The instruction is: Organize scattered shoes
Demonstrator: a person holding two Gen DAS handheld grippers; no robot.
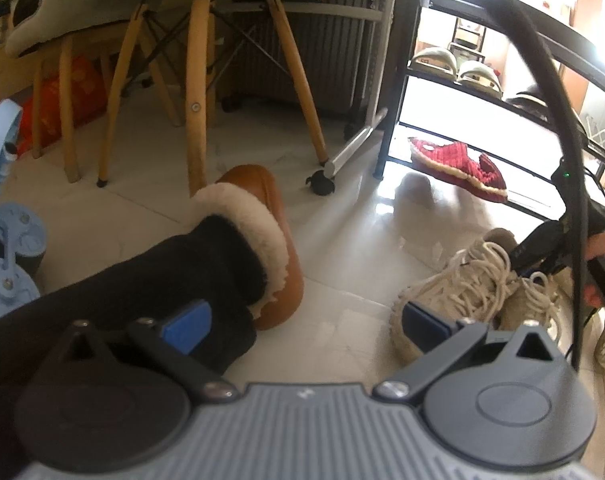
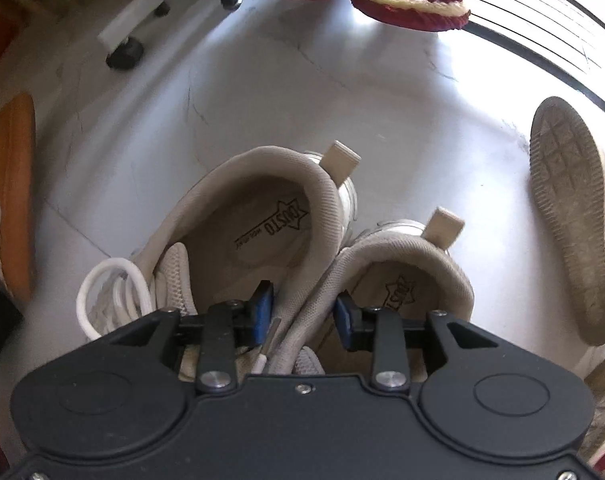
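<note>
Two beige sneakers (image 2: 262,216) stand side by side on the white floor. My right gripper (image 2: 304,314) is shut on the sneakers, one finger in each shoe, pinching their touching inner collars. The pair also shows in the left wrist view (image 1: 474,280), with the right gripper (image 1: 542,248) on it. My left gripper (image 1: 306,324) is open and empty above the floor. A tan fleece-lined slipper (image 1: 262,216) is worn on a foot in a dark trouser leg at left. Red slippers (image 1: 458,168) sit on the black shoe rack's bottom shelf (image 1: 534,204).
Another sneaker (image 2: 570,232) lies on its side, sole showing, at right. Wooden chair legs (image 1: 196,92) and a metal stand on castors (image 1: 354,144) stand behind. White slippers (image 1: 458,66) sit on an upper rack shelf. A light blue object (image 1: 6,240) is at far left.
</note>
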